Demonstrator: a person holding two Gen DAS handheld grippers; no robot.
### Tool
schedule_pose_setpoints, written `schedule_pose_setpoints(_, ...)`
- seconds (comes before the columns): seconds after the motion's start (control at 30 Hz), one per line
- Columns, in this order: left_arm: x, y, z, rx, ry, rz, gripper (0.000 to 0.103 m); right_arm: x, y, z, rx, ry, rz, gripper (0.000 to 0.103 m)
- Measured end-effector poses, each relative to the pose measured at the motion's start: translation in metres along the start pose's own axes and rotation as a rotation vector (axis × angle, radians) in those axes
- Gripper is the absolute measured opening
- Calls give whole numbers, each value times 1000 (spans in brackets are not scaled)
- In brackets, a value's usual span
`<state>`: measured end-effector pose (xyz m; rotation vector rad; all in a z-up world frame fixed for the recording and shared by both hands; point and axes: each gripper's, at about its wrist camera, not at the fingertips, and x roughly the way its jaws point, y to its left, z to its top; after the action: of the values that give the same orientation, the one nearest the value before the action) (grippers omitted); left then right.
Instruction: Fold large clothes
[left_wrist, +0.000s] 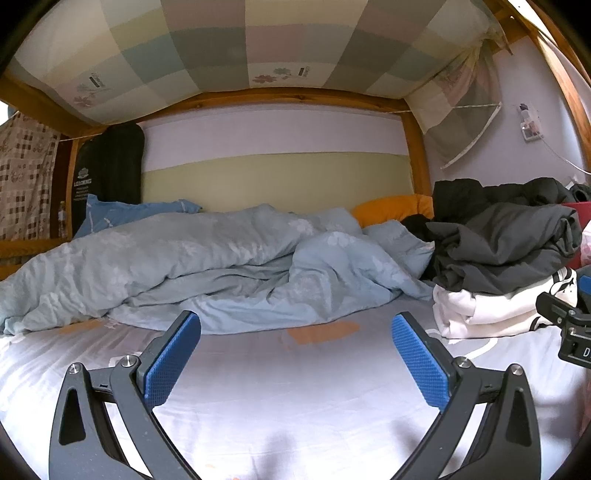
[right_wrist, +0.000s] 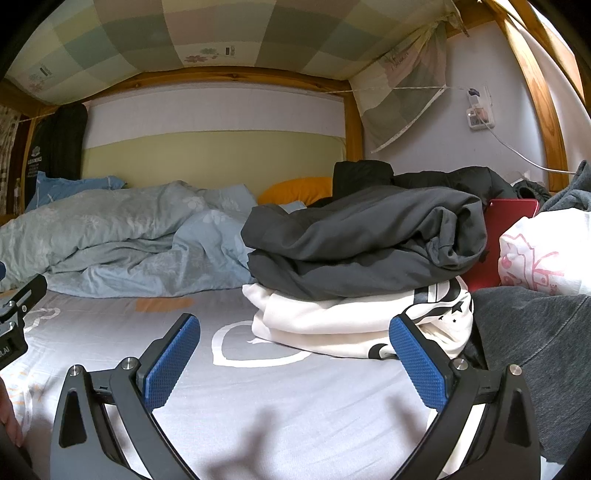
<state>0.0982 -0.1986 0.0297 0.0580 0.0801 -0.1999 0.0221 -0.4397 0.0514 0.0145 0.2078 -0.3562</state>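
Toward the right edge of the bed (right_wrist: 295, 398), a dark garment (right_wrist: 369, 243) lay on a folded white one (right_wrist: 332, 317). The left gripper (left_wrist: 295, 354) and right gripper (right_wrist: 295, 354) hovered wide open and empty; snagging both layers could topple the stack.

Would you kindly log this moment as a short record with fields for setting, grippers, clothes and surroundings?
setting: bed sheet under an upper bunk
left gripper: open, empty, above the sheet
right gripper: open, empty, near the stack
stack: dark grey garment folded on top of white garment
behind: rumpled blue duvet, orange pillow
right of stack: red box
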Motion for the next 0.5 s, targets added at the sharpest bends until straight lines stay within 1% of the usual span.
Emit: schedule_pose_setpoints(0.5, 0, 0, 0, 1, 0, 2, 103, 1, 3, 0, 1, 21, 8, 103)
